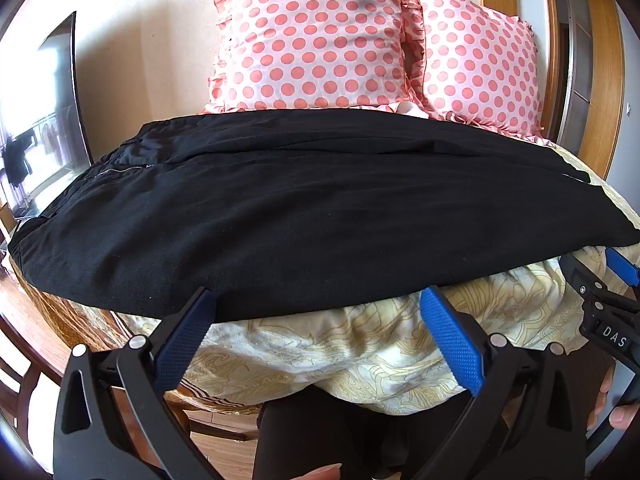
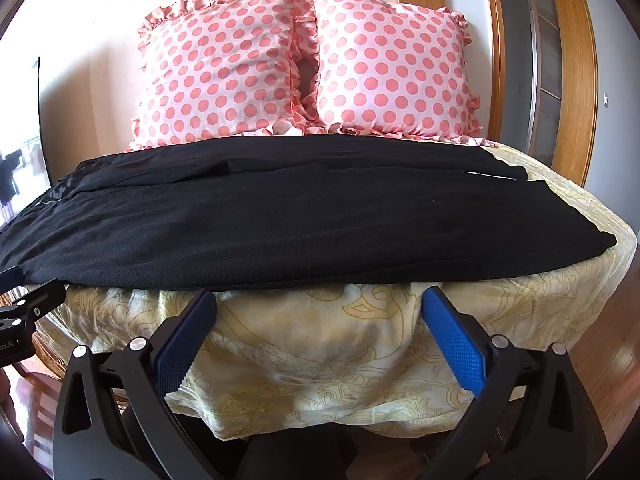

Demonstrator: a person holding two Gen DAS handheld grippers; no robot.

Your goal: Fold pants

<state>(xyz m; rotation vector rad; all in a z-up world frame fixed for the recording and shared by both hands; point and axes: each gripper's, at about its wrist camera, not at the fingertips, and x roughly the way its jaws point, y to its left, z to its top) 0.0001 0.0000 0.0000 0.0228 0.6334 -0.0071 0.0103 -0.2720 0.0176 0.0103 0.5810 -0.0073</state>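
The pants [image 1: 320, 208] are black and lie spread sideways across the bed, folded lengthwise with one leg over the other, just ahead of both claws. Their waist end, with a short zipper [image 1: 116, 170], sits ahead and far to the left of the left gripper [image 1: 320, 312]; the leg ends reach ahead and to the right of the right gripper [image 2: 320, 312]. The near hem of the cloth runs along the bed's front edge.

The left gripper has its blue pads spread wide apart with nothing between them; its left fingertip [image 1: 200, 308] looks to be at or just under the near edge of the pants, though contact cannot be told, while its right one stands over the yellow patterned bedspread [image 1: 360, 352]. To its right, the other claw shows at the frame's edge.

The right gripper is likewise wide apart and empty, its tips just short of the pants' near edge, above the hanging bedspread.

Beyond the pants, two pink polka-dot pillows [image 2: 304, 64] lean against the wall.
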